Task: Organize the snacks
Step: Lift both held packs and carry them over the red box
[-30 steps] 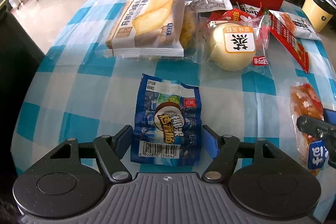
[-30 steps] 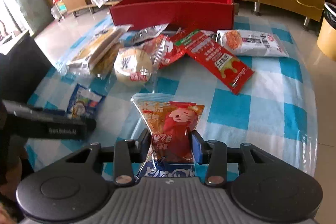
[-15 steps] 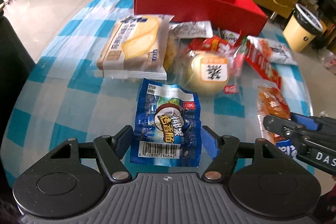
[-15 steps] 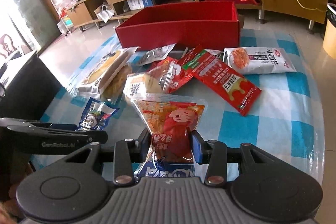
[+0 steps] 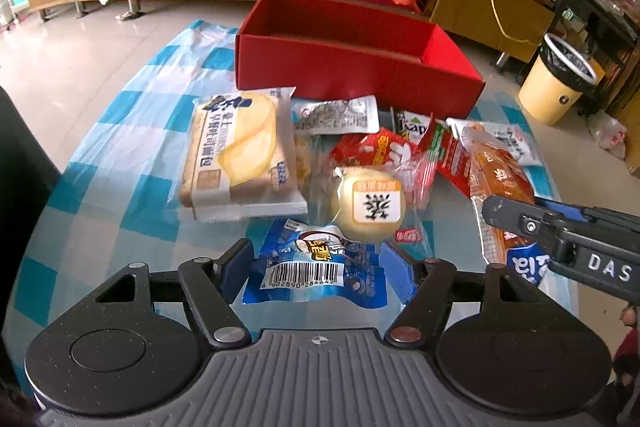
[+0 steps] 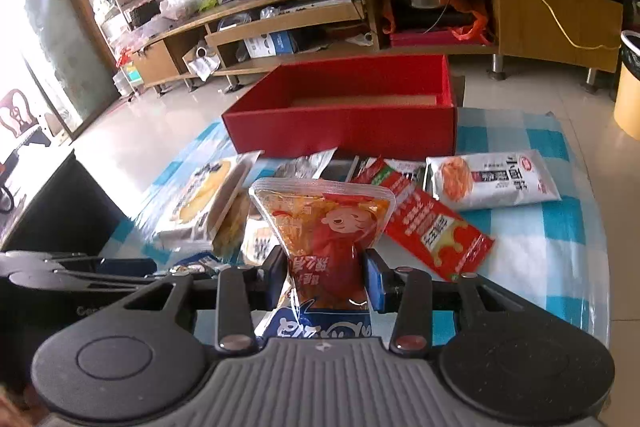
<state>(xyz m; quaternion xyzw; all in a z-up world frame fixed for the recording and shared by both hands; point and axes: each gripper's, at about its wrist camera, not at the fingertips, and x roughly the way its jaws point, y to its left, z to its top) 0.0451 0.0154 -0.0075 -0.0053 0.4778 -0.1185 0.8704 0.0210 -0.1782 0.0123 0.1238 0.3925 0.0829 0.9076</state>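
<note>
While the red box (image 6: 344, 131) at the far end of the table shows only its bare bottom where I can see in, the sorting has barely begun, as I judge it. My left gripper (image 5: 318, 267) is clenched on the blue packet (image 5: 316, 273) with the barcode, pads pressed against both edges, and the packet looks lifted off the checked tablecloth (image 5: 120, 131). My right gripper (image 6: 326, 277) pinches the orange-red pouch (image 6: 326, 227) at its waist, holding it upright in front of the box. So two snacks are in hand and none is stowed yet. Left on the cloth between me and the box are the sliced bread pack (image 5: 240, 155), the round bun (image 5: 370, 203), the long red sachet (image 6: 432, 231), the white noodle packet (image 6: 492, 179) and a few smaller wrappers near the box wall. All of these still need carrying over, I think.
</note>
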